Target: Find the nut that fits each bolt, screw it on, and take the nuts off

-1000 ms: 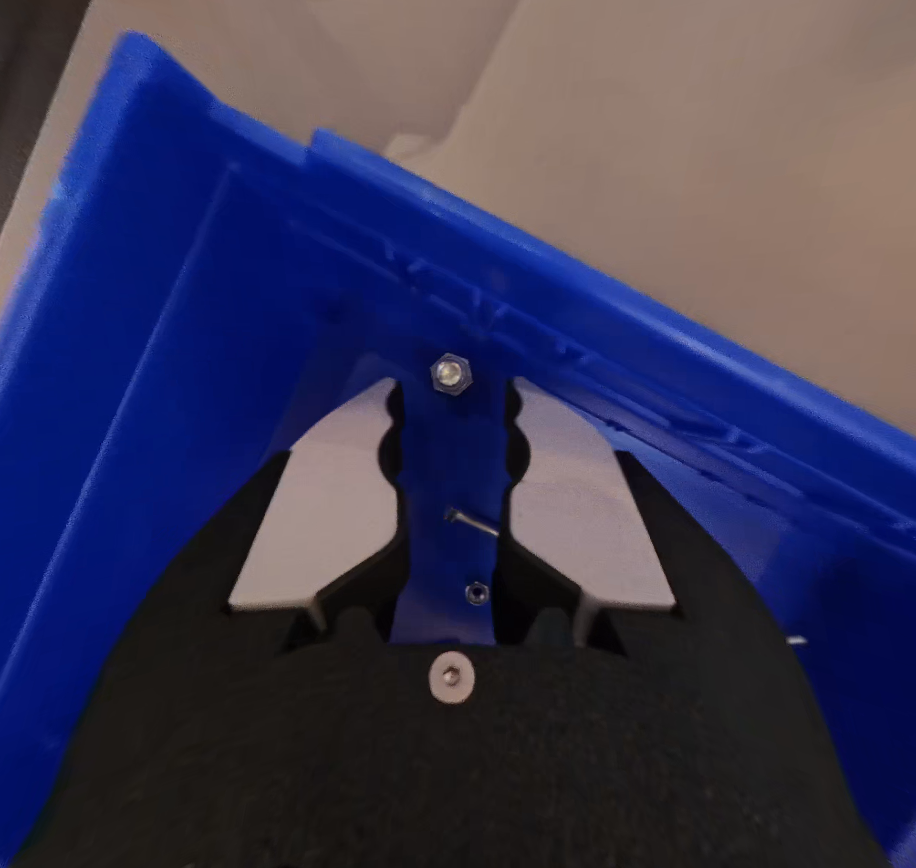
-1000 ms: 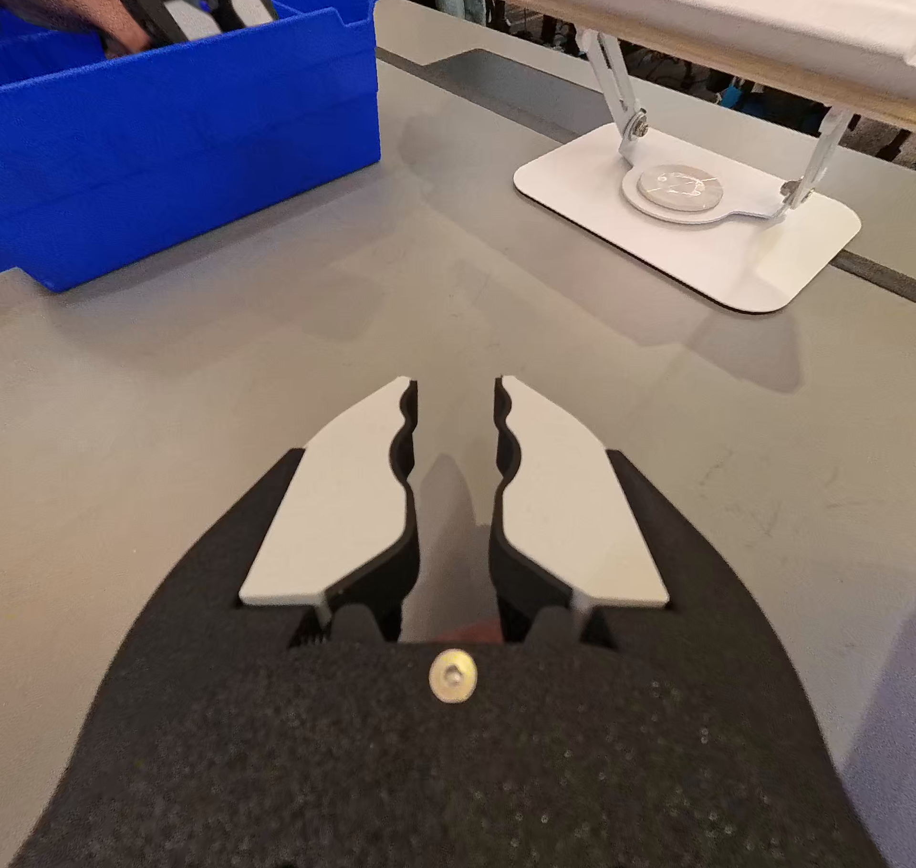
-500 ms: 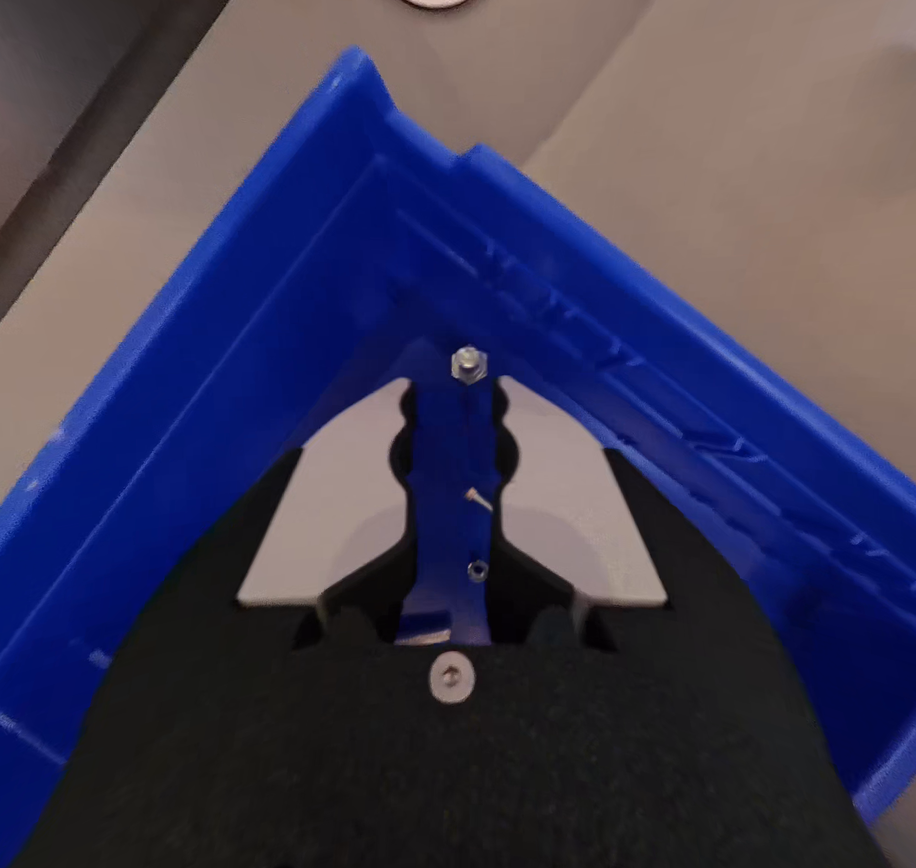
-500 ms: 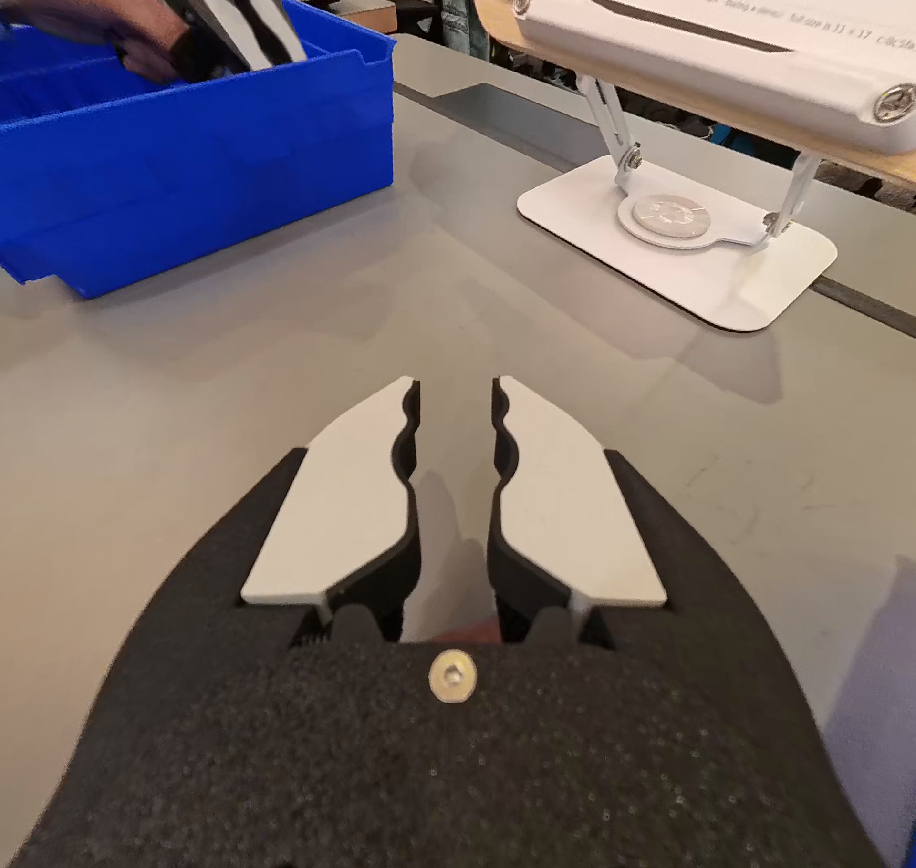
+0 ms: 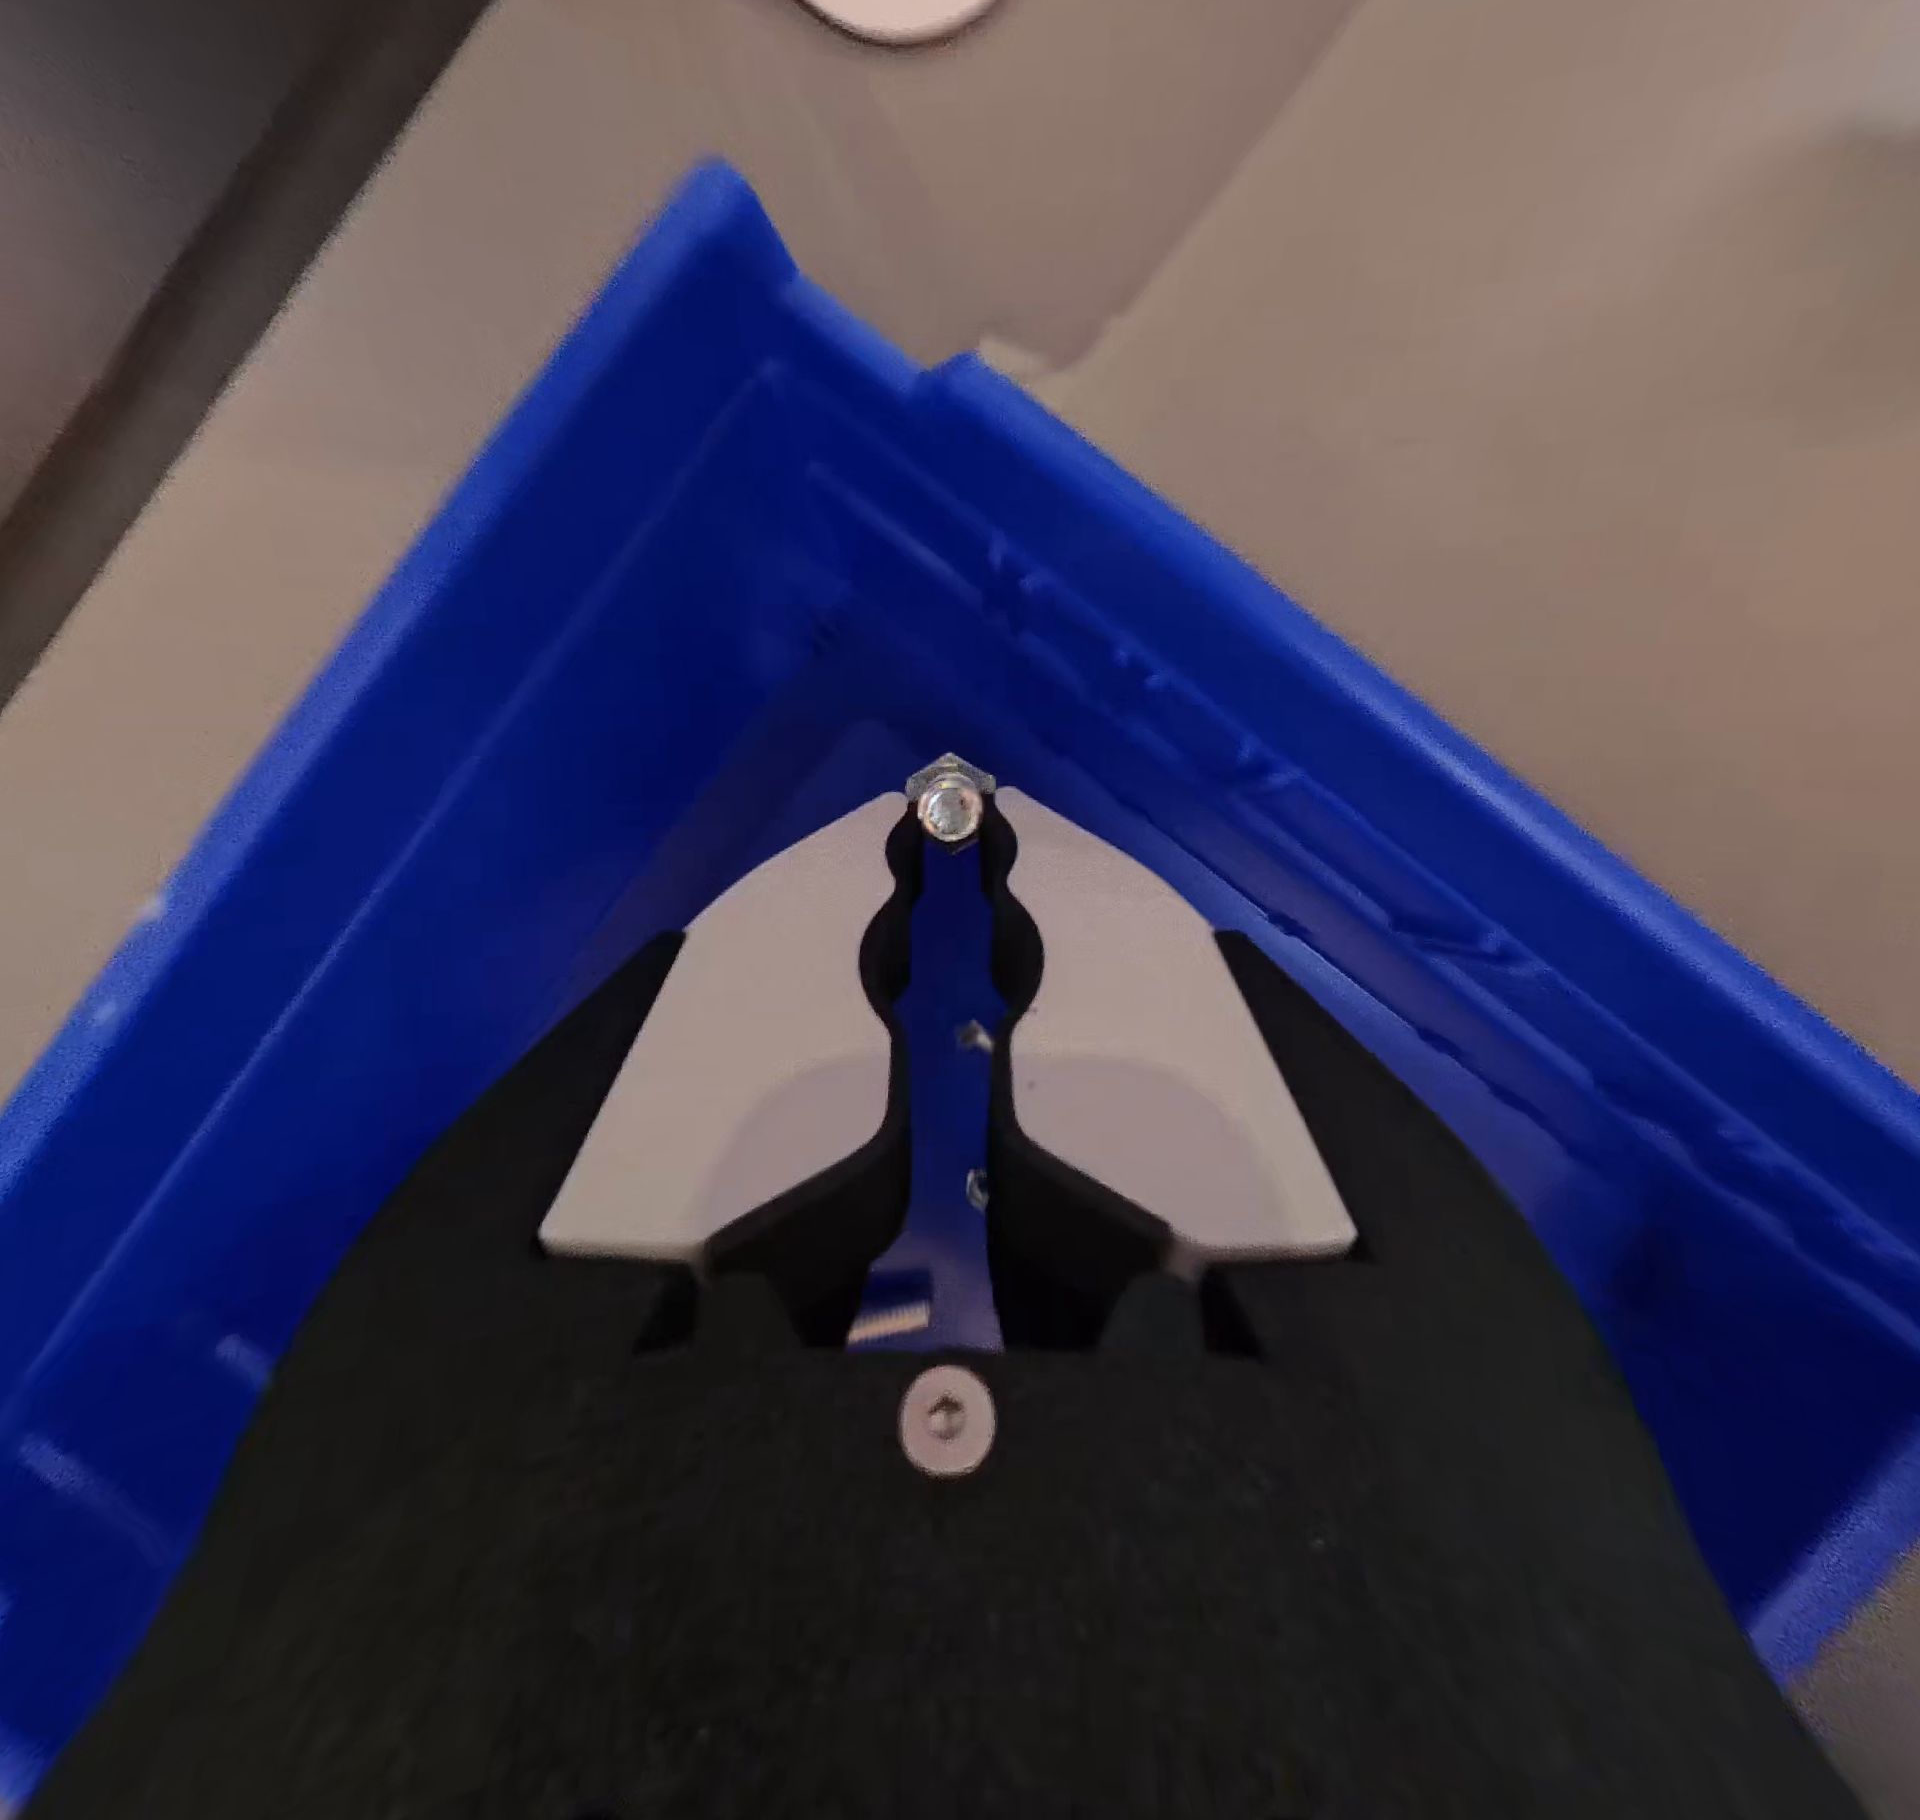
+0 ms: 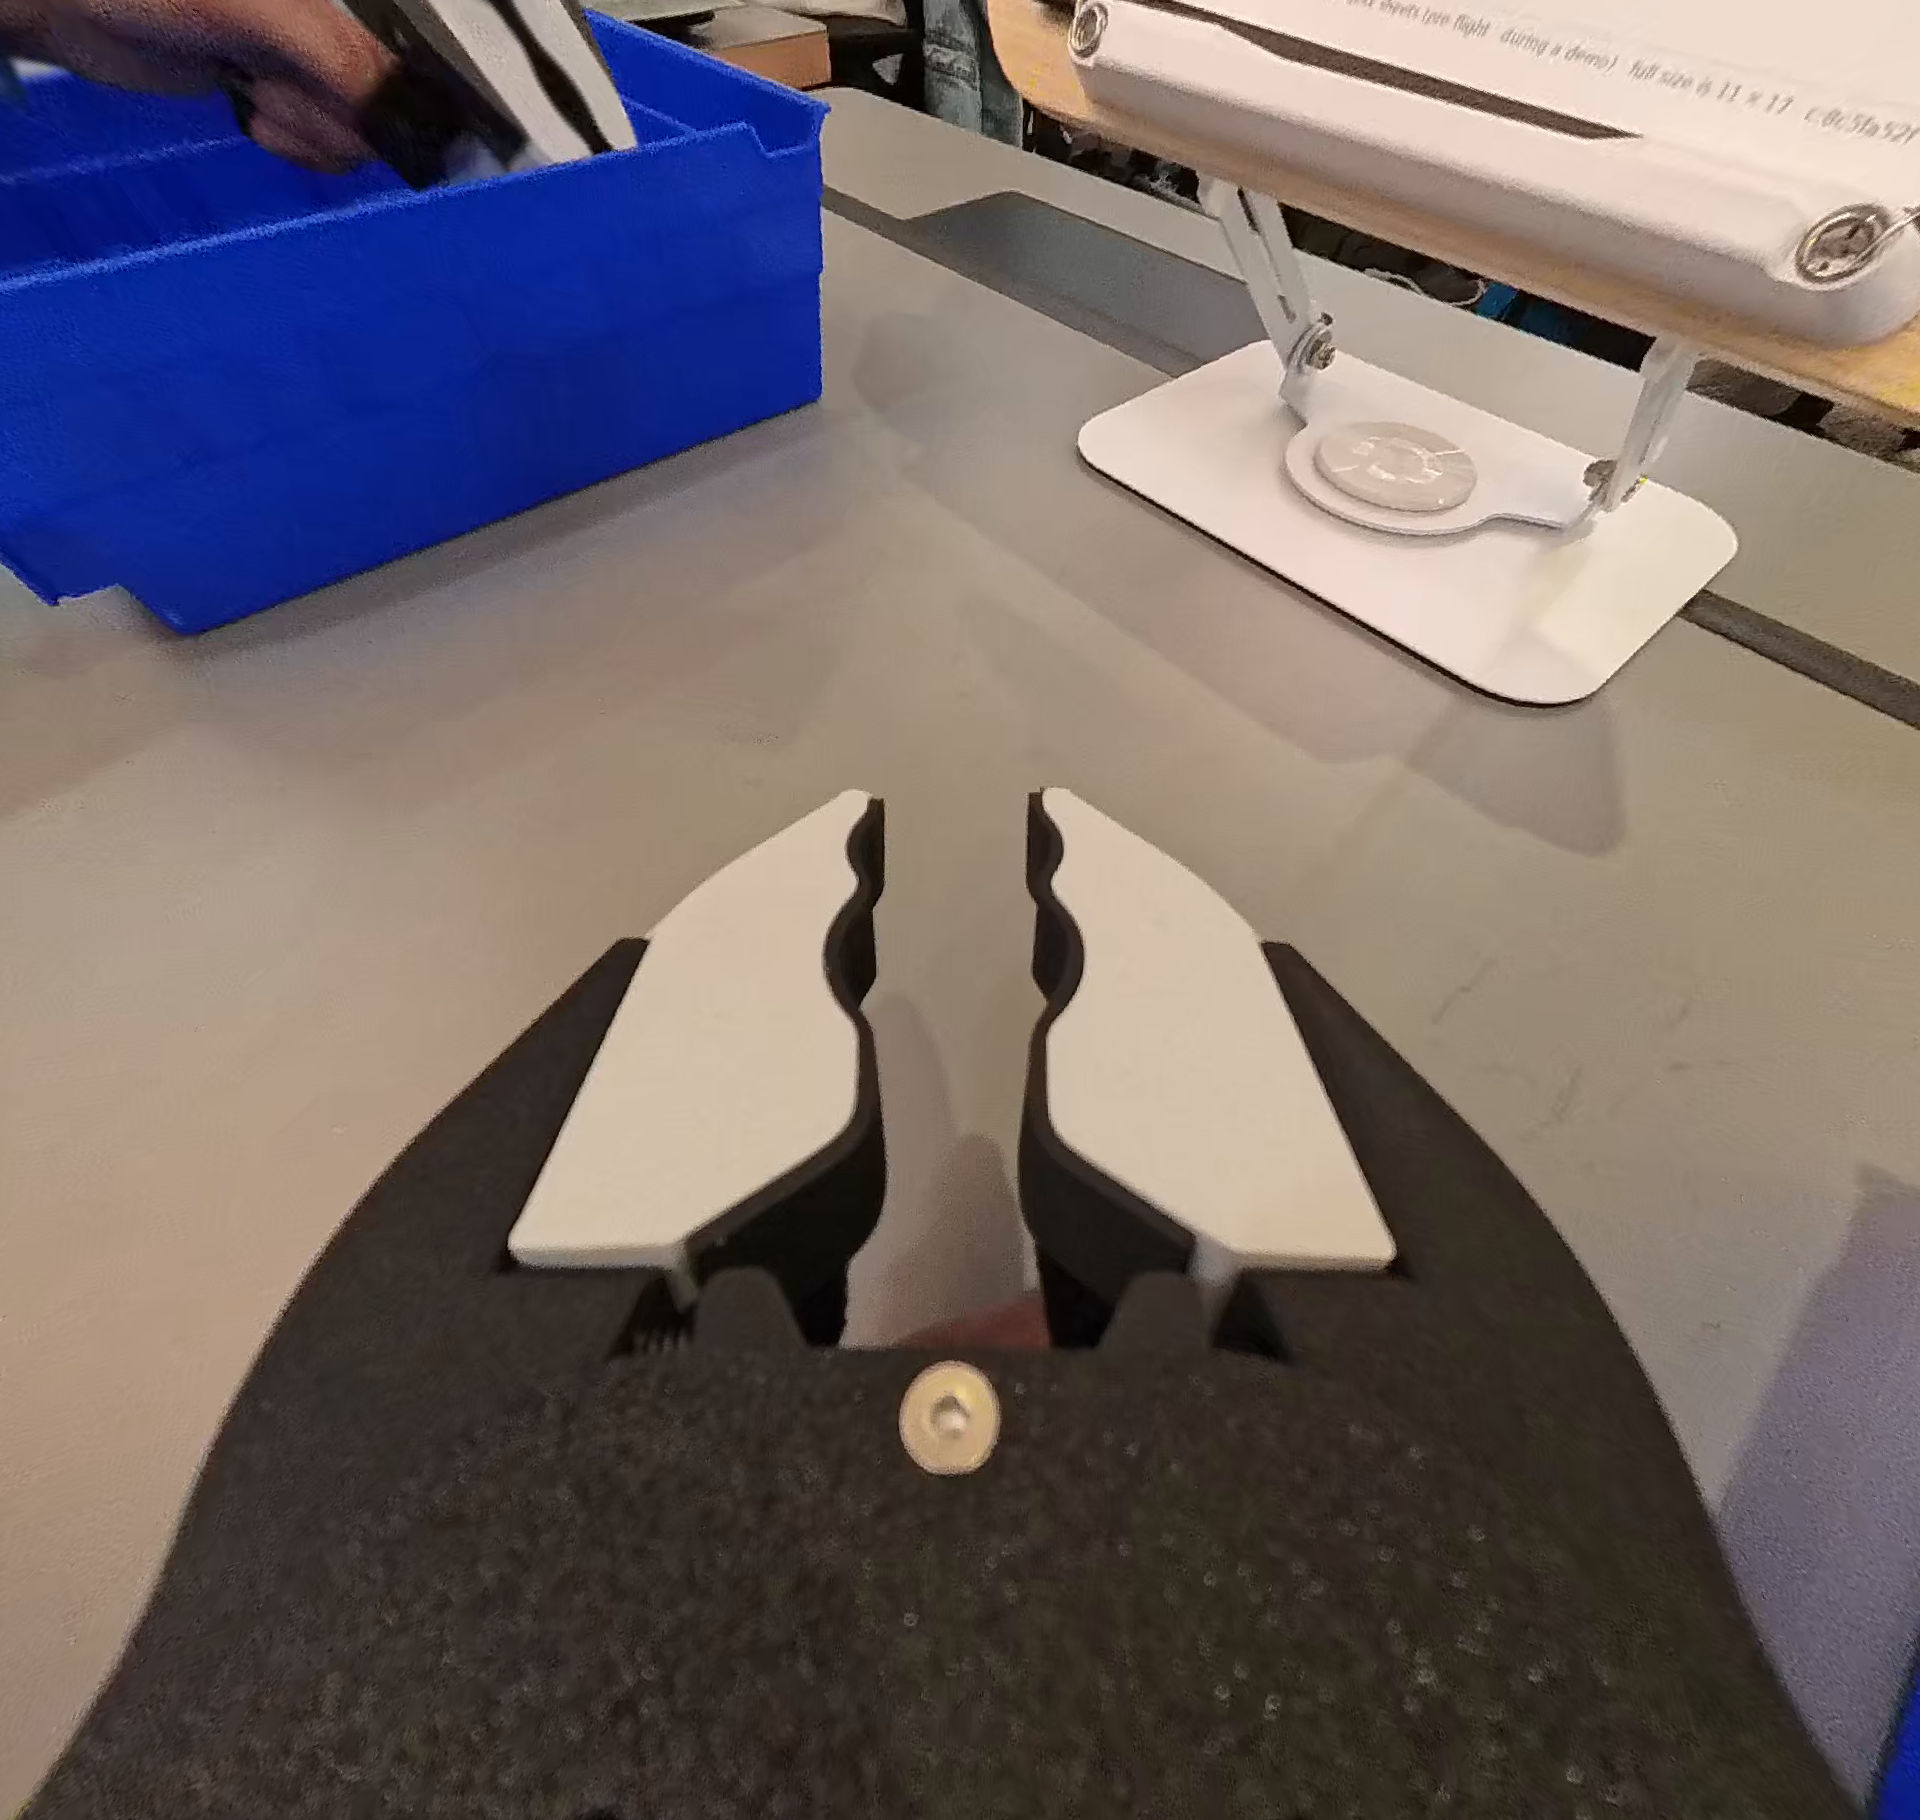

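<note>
A nut (image 5: 951, 802) on a bolt end sat in the corner of the blue bin (image 5: 436, 835), right at the tips of the left gripper (image 5: 951, 835), whose jaws were nearly clenched around it. The right gripper (image 6: 956, 809) hovered over the grey surface (image 6: 312, 887), jaws released and empty.

The bin (image 6: 416, 357) sits on the table (image 6: 935, 679), far left; the stand (image 6: 1455, 565) sits far right. In the bin's corner lies a bolt (image 5: 951, 812) wearing a nut, at the left gripper (image 5: 951, 840) tips. The right gripper (image 6: 956, 814) hovers nearer, between bin and stand.
</note>
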`<state>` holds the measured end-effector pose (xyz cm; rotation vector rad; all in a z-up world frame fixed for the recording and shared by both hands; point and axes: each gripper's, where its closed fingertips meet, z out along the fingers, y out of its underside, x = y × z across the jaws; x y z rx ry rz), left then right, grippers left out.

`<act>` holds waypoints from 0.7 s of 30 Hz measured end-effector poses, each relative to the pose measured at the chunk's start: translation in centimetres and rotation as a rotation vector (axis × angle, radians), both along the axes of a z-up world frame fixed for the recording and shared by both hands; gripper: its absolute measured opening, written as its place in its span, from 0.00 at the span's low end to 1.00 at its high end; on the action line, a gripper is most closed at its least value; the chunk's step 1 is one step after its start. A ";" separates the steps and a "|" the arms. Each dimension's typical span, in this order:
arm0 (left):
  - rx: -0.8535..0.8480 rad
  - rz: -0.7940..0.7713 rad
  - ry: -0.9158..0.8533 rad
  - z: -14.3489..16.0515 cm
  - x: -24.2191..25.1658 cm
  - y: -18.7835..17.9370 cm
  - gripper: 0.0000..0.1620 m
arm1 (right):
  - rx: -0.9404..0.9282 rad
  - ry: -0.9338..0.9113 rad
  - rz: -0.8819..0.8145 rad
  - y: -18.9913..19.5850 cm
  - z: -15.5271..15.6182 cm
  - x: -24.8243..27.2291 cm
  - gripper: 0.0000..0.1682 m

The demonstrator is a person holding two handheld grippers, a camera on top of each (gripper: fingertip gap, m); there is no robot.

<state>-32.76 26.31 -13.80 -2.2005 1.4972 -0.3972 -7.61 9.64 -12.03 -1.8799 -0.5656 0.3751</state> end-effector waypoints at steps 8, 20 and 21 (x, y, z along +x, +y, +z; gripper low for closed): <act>0.032 -0.112 -0.294 9.9 4.6 -7.4 0.06 | -0.010 0.034 0.020 -0.2 0.2 -0.4 0.15; -0.048 -0.104 0.003 1.4 17.0 -13.7 0.06 | -0.023 0.110 -0.013 0.1 0.9 1.5 0.15; -0.062 -0.105 0.029 0.4 17.8 -13.9 0.06 | -0.025 0.117 -0.023 0.2 1.0 1.8 0.15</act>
